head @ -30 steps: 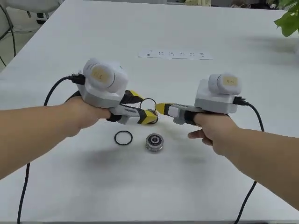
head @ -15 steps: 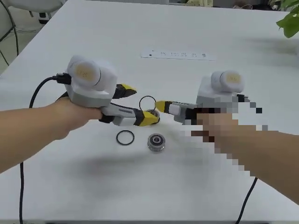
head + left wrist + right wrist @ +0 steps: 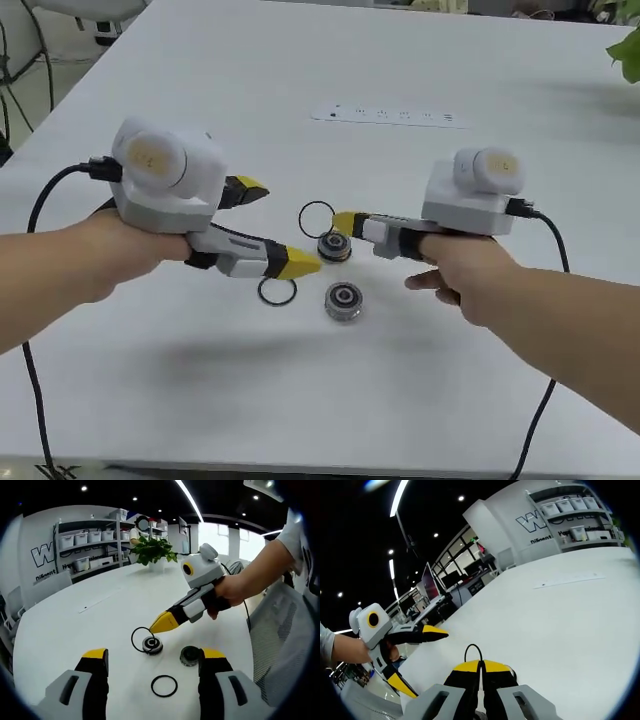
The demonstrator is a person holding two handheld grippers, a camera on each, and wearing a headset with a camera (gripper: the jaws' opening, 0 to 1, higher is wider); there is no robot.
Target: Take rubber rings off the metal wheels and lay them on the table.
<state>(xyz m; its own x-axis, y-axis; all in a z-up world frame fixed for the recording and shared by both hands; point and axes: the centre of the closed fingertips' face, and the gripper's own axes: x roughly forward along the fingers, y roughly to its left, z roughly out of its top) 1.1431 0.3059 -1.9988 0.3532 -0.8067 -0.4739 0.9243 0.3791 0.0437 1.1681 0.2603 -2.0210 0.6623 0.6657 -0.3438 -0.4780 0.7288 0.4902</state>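
Note:
My right gripper [image 3: 342,222] is shut on a black rubber ring [image 3: 314,218], whose loop sticks out past its yellow tips [image 3: 472,652]. A metal wheel [image 3: 334,247] lies just below those tips; the ring's loop touches it [image 3: 151,644]. A second wheel [image 3: 343,299] sits bare on the table nearer me, also seen in the left gripper view [image 3: 190,655]. A loose ring [image 3: 277,291] lies flat to its left [image 3: 164,685]. My left gripper [image 3: 270,226] is open, its jaws wide apart, left of the wheels and holding nothing.
A white power strip [image 3: 390,115] lies farther back on the white table [image 3: 450,380]. Black cables [image 3: 45,200] trail from both grippers. A plant leaf [image 3: 630,50] shows at the far right corner.
My left gripper has opened, let go of the wheel and drawn back to the left. The right gripper keeps its hold on the ring, with the wheel now under its tips.

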